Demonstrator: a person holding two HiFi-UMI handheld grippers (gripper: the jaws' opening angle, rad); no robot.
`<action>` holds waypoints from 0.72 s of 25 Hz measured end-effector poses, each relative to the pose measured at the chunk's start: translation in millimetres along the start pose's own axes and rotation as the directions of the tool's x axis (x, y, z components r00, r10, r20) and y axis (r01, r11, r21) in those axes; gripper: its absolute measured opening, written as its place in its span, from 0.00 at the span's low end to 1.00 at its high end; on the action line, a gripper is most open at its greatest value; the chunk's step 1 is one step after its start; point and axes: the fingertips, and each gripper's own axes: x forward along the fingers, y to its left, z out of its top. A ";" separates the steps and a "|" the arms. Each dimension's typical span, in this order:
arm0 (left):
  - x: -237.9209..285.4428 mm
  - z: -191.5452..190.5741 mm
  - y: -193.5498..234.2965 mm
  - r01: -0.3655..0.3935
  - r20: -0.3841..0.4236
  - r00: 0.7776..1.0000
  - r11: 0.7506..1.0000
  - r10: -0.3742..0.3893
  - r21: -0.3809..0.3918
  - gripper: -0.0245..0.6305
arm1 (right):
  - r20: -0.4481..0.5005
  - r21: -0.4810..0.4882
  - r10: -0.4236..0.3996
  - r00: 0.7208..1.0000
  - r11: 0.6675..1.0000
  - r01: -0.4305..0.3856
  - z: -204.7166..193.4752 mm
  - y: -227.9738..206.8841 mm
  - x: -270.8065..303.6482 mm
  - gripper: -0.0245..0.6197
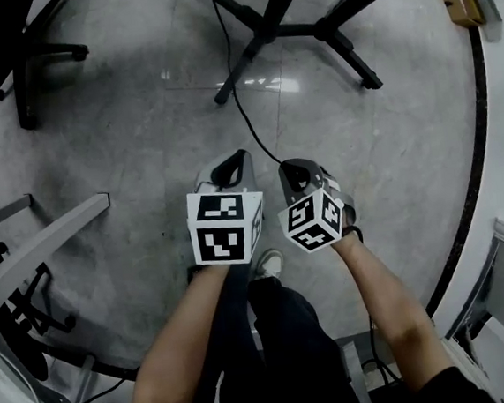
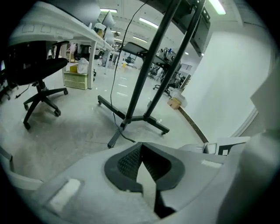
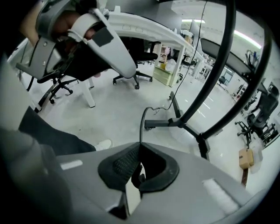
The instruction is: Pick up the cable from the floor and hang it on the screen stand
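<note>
Seen from above, two hand-held grippers hover side by side over the floor [image 1: 123, 155]. The left gripper [image 2: 140, 145] has its fingers pressed together on nothing. The right gripper [image 3: 139, 148] pinches the black cable [image 1: 246, 117], which trails across the floor to the stand [image 1: 281, 27].

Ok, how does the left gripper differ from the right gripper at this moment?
The right gripper has its jaws shut on the black cable; the left gripper has its jaws shut on nothing. The cable runs from the right gripper toward the screen stand; none reaches the left gripper. Both are held side by side above the floor.
</note>
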 end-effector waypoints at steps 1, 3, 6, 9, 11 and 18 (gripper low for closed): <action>-7.5 7.5 -5.8 0.000 0.010 1.000 1.000 0.000 0.006 0.04 | 0.012 -0.012 -0.009 1.000 1.000 0.009 7.6 -4.9 -10.6 0.05; -23.3 20.5 -18.0 0.004 0.027 1.000 1.000 -0.005 0.015 0.04 | 0.033 -0.033 -0.024 0.999 0.999 0.025 20.8 -12.8 -34.1 0.05; -47.1 40.5 -34.8 0.011 0.050 0.999 1.000 -0.012 0.017 0.04 | 0.071 -0.080 -0.048 0.996 0.995 0.054 42.1 -25.5 -73.0 0.05; -71.1 67.2 -52.4 0.019 0.092 0.996 1.000 -0.020 0.018 0.04 | 0.119 -0.164 -0.085 0.989 0.981 0.104 66.5 -45.6 -112.6 0.05; -89.1 89.8 -61.3 0.020 0.130 0.991 0.999 -0.025 0.034 0.04 | 0.157 -0.208 -0.113 0.981 0.968 0.144 87.7 -61.8 -138.0 0.05; -150.4 168.2 -88.5 0.034 0.262 0.963 0.995 -0.058 0.097 0.04 | 0.295 -0.309 -0.193 0.936 0.908 0.284 171.7 -110.9 -231.9 0.05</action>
